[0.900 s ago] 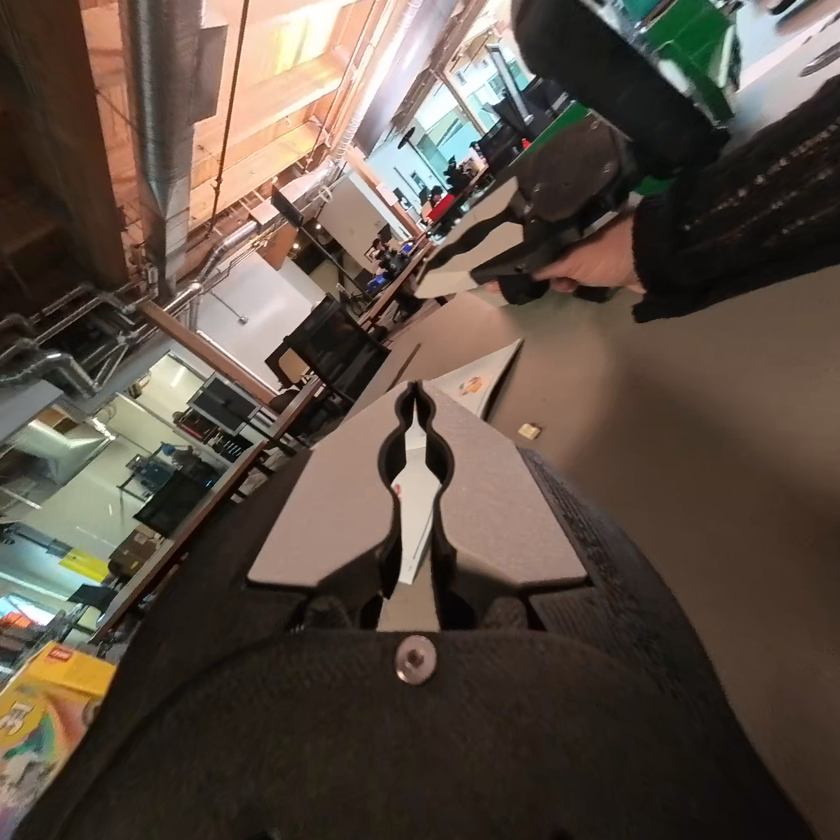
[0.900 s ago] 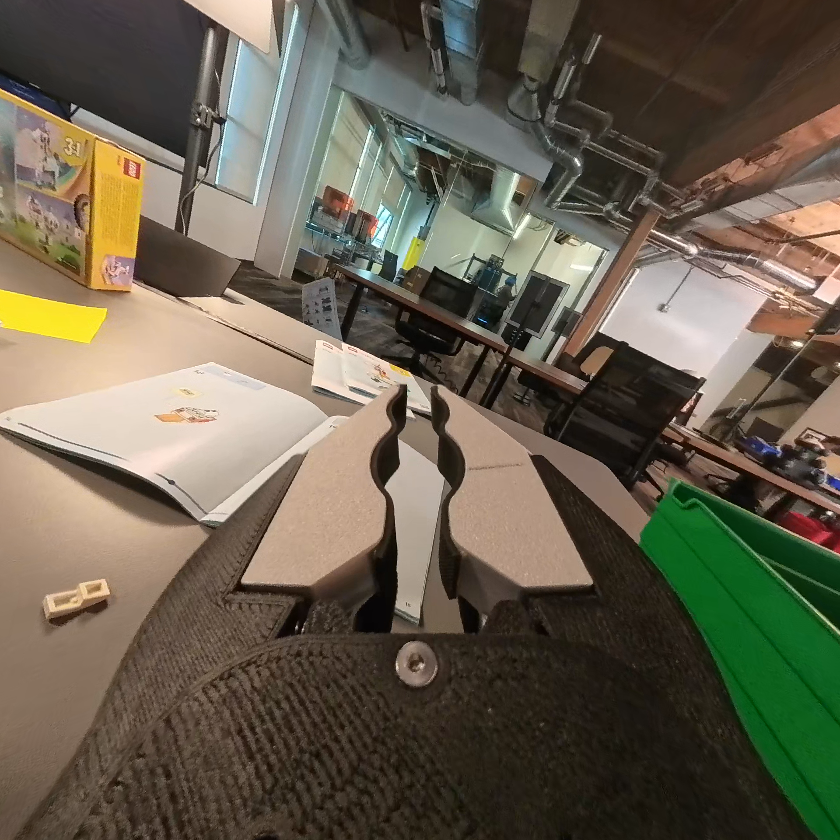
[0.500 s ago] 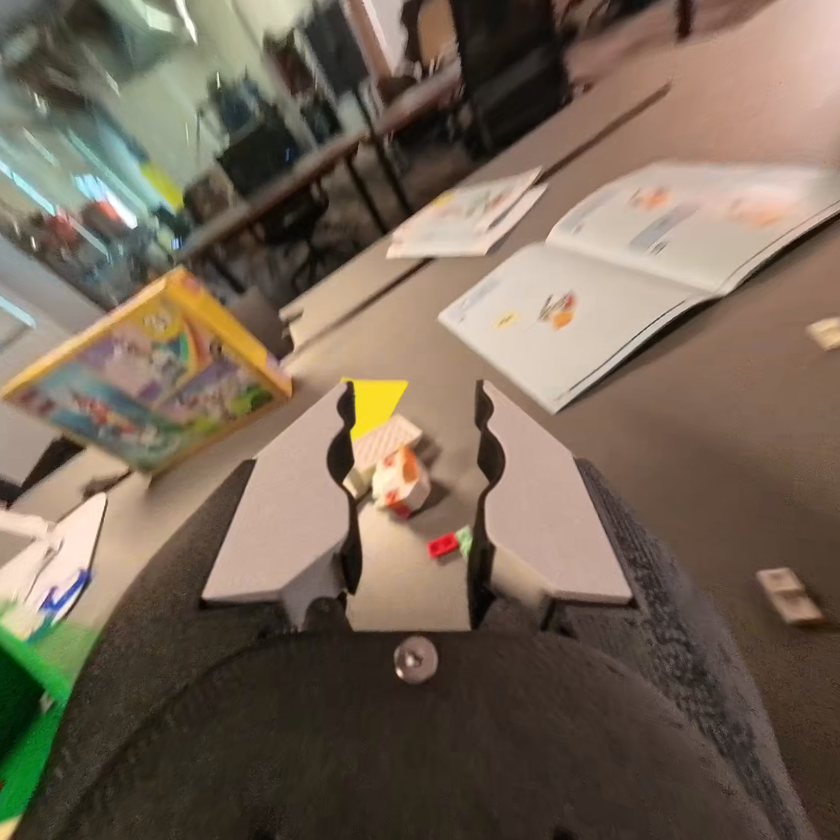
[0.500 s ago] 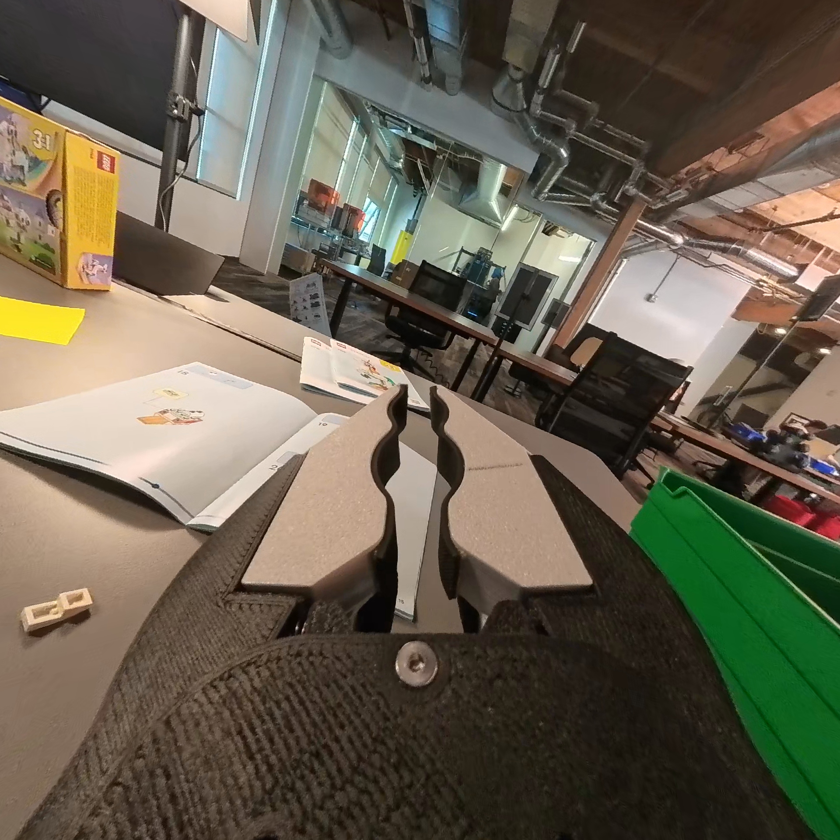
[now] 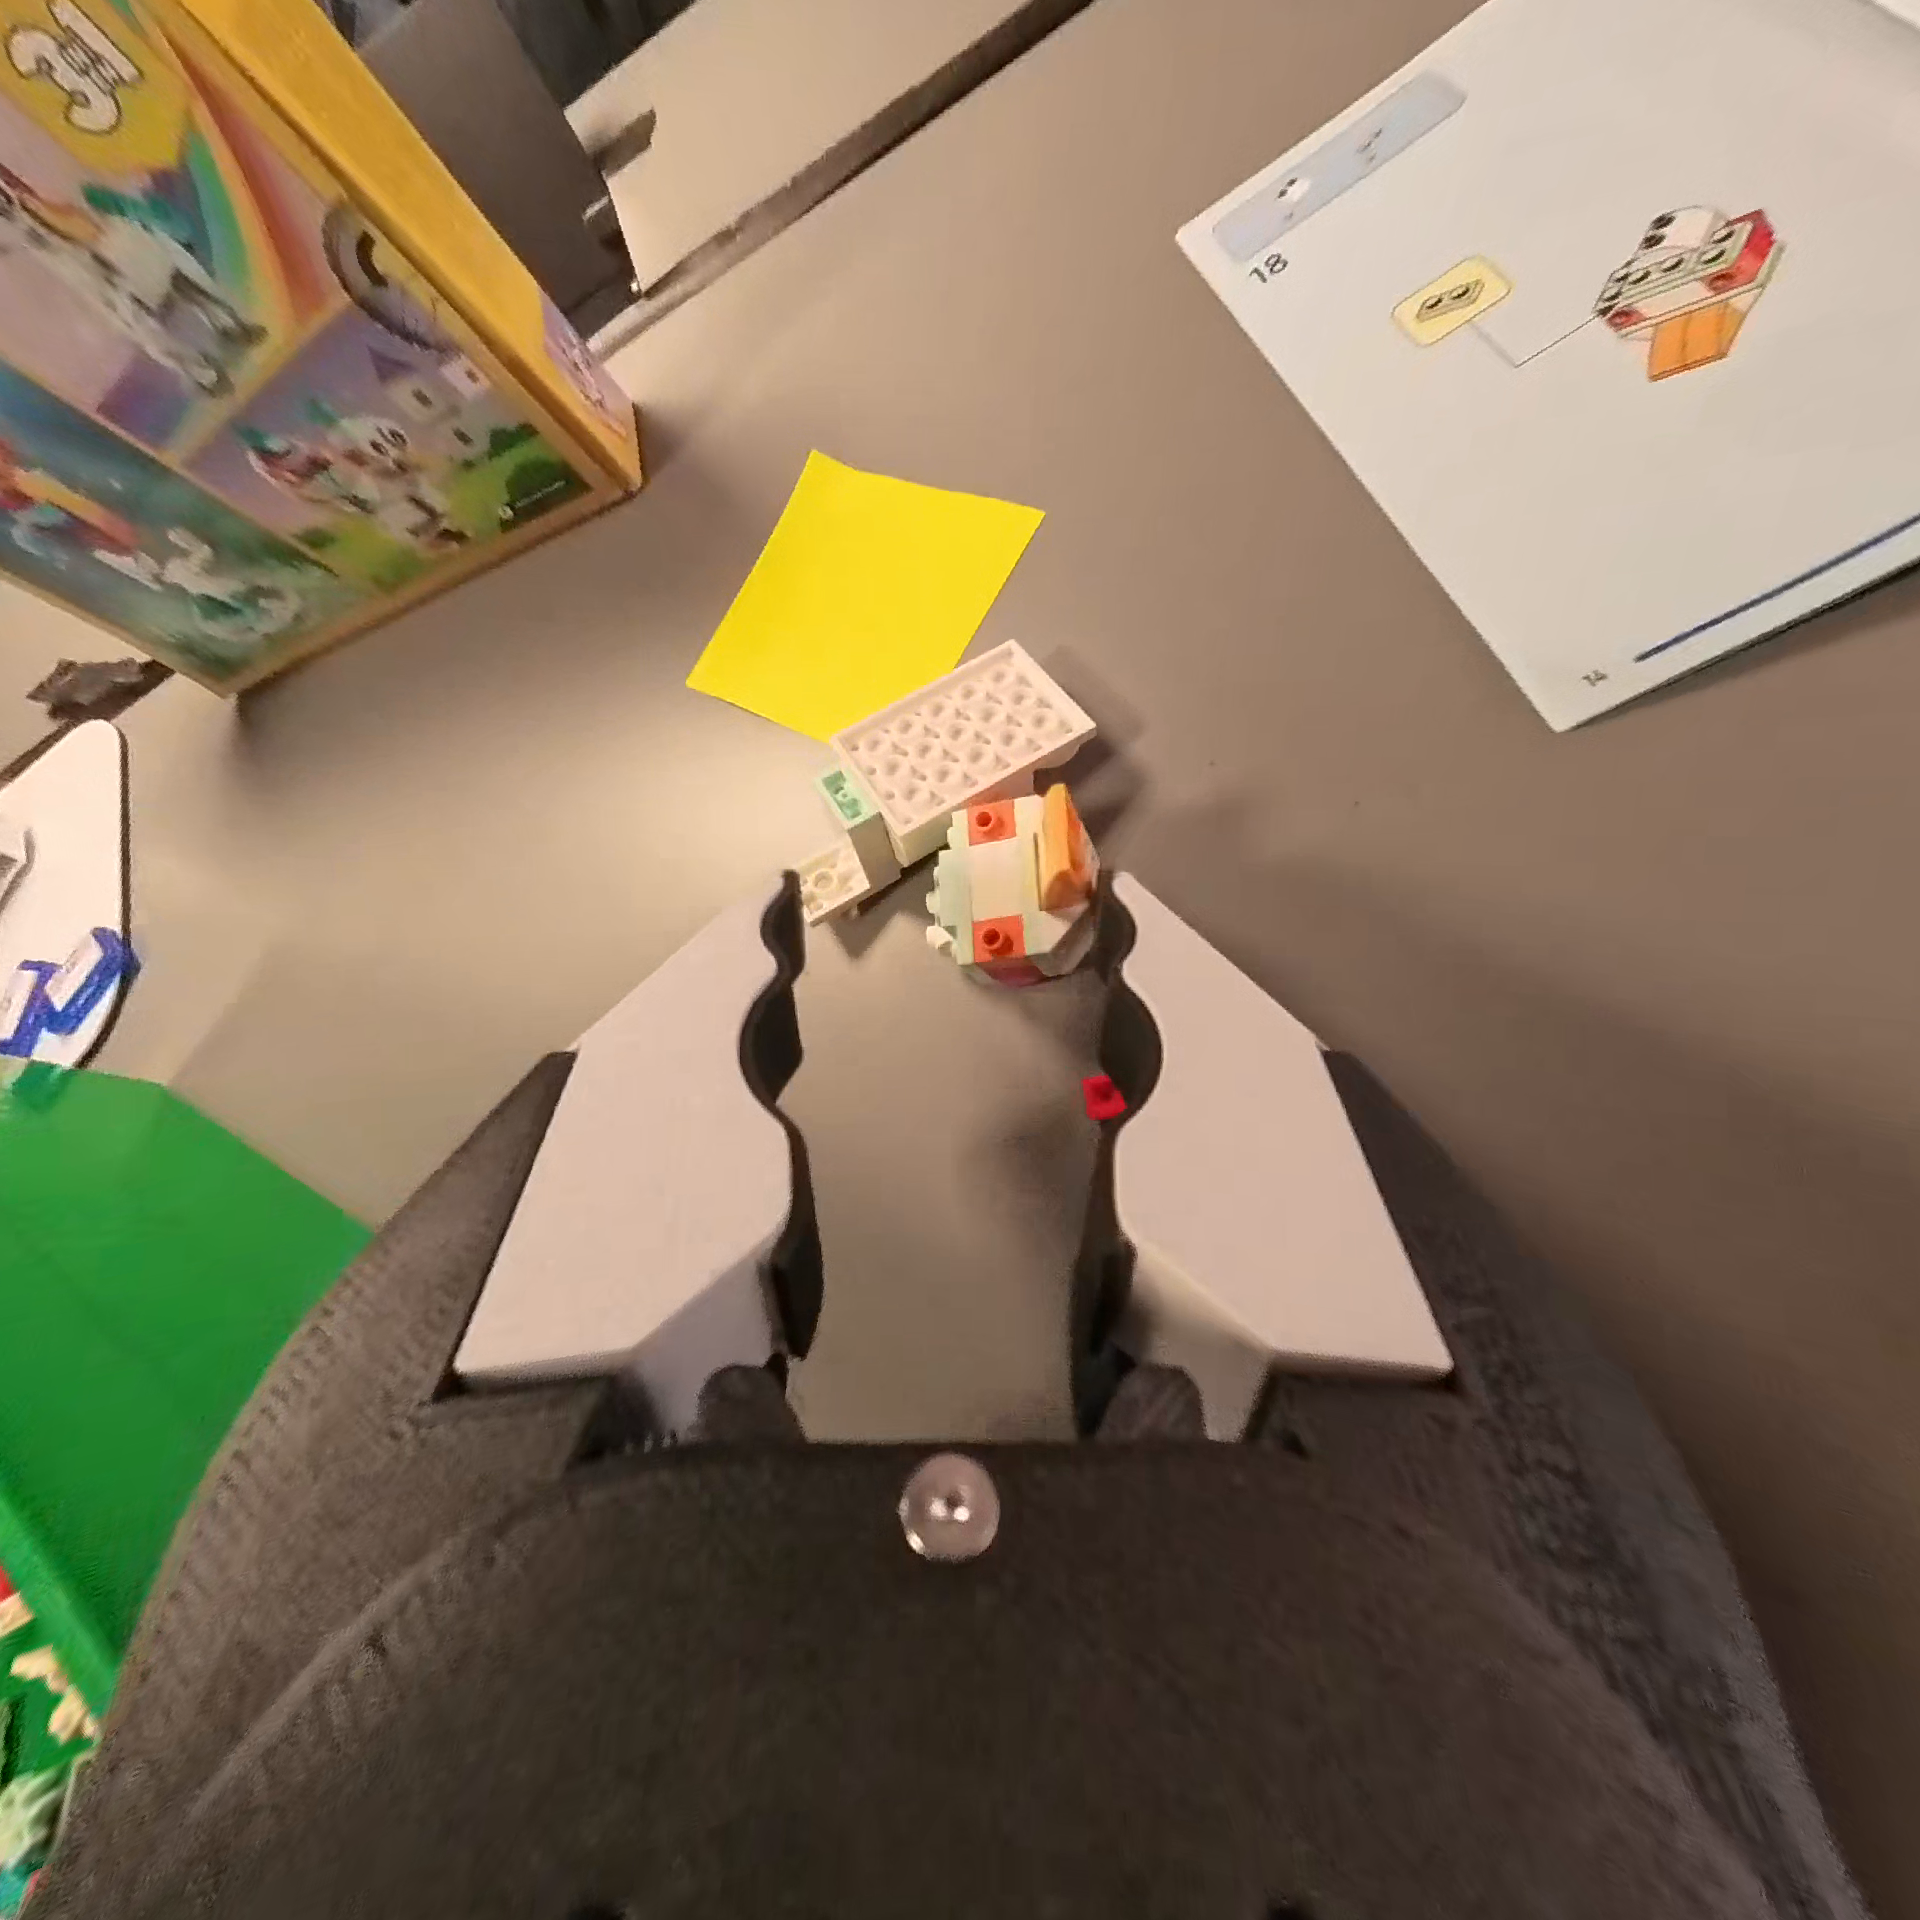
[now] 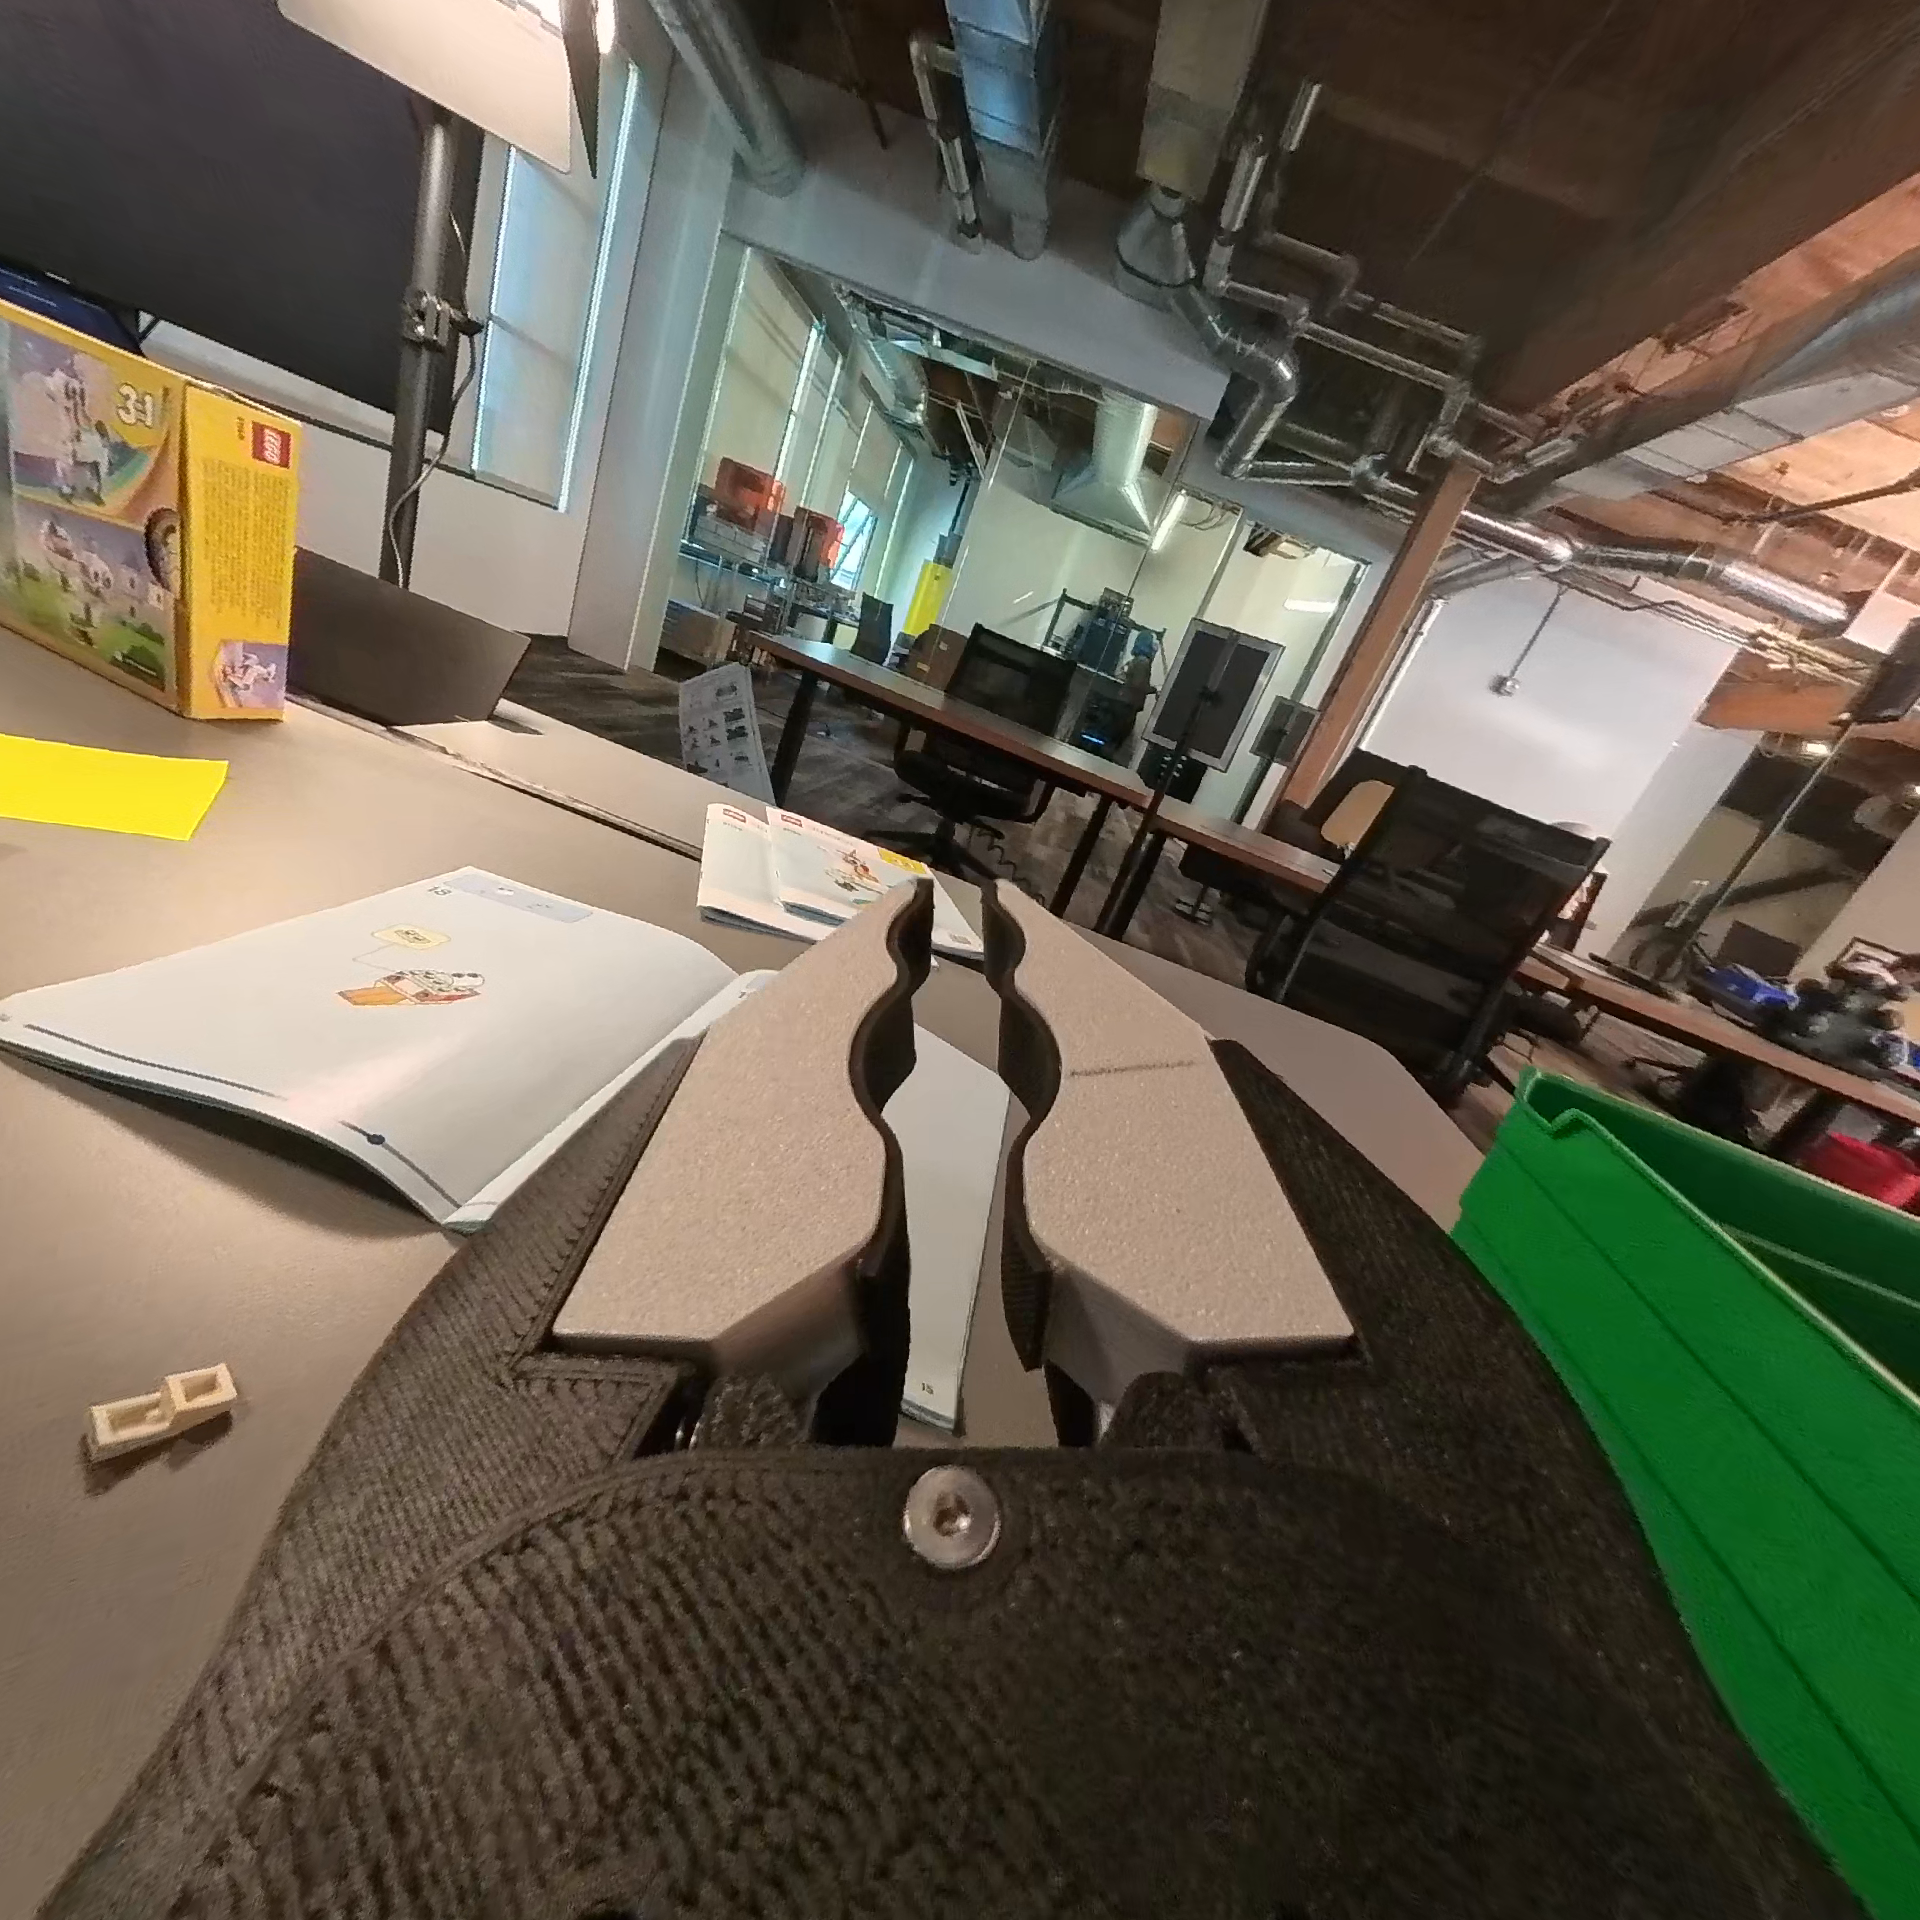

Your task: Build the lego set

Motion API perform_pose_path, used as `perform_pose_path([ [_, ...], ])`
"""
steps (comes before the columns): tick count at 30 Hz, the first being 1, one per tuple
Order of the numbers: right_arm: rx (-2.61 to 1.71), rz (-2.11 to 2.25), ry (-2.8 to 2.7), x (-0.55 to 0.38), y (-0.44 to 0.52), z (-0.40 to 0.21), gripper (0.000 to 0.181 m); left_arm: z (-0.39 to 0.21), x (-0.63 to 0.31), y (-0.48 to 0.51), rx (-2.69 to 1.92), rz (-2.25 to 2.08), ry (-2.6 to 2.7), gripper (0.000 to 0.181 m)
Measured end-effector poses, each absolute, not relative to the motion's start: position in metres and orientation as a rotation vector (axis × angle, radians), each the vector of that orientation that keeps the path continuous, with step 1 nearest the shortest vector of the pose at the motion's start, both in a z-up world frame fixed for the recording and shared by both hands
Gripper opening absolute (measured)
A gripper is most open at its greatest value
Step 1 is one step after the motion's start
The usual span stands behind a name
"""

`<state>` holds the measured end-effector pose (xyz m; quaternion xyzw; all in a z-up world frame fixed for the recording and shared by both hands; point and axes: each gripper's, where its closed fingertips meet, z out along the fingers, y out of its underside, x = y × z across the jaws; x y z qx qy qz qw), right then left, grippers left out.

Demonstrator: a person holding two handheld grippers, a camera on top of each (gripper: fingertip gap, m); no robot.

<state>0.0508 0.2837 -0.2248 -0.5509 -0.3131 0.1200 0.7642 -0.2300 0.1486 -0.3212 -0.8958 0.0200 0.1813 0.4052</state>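
In the left wrist view my left gripper (image 5: 951,904) is open and empty, pointing down at the table. A small built model (image 5: 1013,894) of white, mint, coral and orange bricks lies between its fingertips, nearer the right one. A white studded plate assembly (image 5: 961,748) with a mint brick lies just beyond, touching the model. A tiny red brick (image 5: 1101,1096) lies by the right finger. My right gripper (image 6: 954,904) rests low over the table with its jaws a narrow gap apart and nothing between them. A small tan piece (image 6: 161,1408) lies to its left.
The open instruction booklet (image 5: 1610,364) lies to the right and also shows in the right wrist view (image 6: 364,1008). A yellow paper (image 5: 868,603), the set's box (image 5: 260,364) and a green bin (image 5: 125,1247) lie around. Another green bin (image 6: 1714,1351) stands right of my right gripper. Closed booklets (image 6: 821,883) lie ahead. The tips of one gripper are about 35 cm away from the tips of the other. My right gripper is the nearer one to the small tan piece (image 6: 161,1408): about 15 cm, against 20 cm.
My left gripper swung from pointing across the room to looking down at the model, and it opened from shut. My right gripper hardly moved.
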Motion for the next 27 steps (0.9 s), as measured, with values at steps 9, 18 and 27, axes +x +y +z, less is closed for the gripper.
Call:
perform_pose_path([
  [9, -1.192, 0.310, -0.672, 0.050, 0.282, -0.223, 0.007, -0.327, -0.230, 0.155, -2.325, 0.339, -0.067, 0.051],
  [18, -1.183, 0.359, -0.660, 0.050, 0.280, -0.221, 0.007, -0.328, -0.224, 0.158, -2.319, 0.323, -0.022, 0.031],
  [27, -1.136, 0.412, -0.703, 0.040, 0.265, -0.213, 0.008, -0.259, -0.123, 0.165, -1.689, 0.144, 0.548, 0.031],
])
